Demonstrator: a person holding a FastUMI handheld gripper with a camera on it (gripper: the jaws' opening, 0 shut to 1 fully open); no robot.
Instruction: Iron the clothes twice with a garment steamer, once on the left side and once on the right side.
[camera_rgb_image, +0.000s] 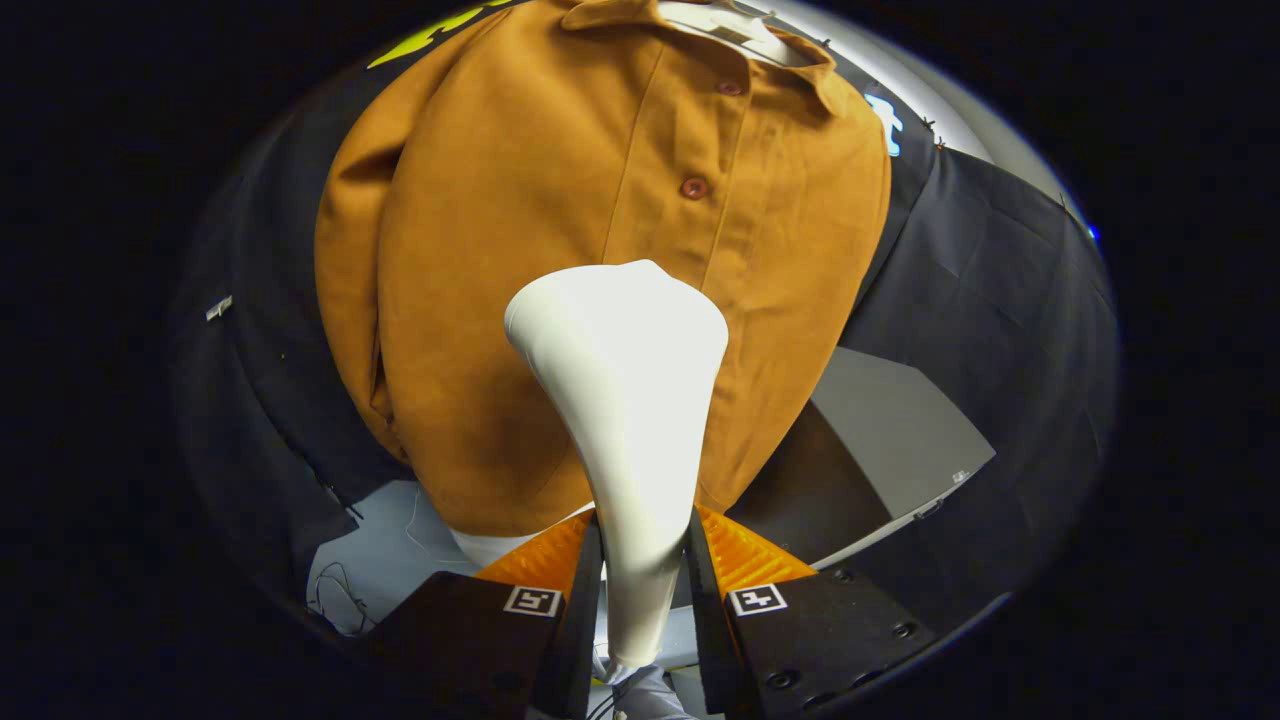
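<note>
A white garment steamer (625, 400) is held by the tool (645, 585), whose two fingers are pressed against the narrow handle from either side. The handle runs up between the fingers and widens into a broad, flared head, which is seen from behind and is pointed at the clothes.

A brown jacket (560, 220) is hung against the dark wall of the booth, just beyond the steamer's head. Its front is closed, and two round buttons (694, 187) are seen along the placket, one near the collar and one lower down. The collar is spread at the top, and something pale is seen inside it, possibly a hanger, though this part is too small to be made out. The left sleeve of the jacket, as seen, is hung down beside the body. The steamer's head is placed in front of the lower middle of the jacket, below the second button; whether cloth is touched cannot be told.

A grey panel (890, 440) is seen to the right of the hem, and a pale floor (375, 560) with thin cables is seen under it.
</note>
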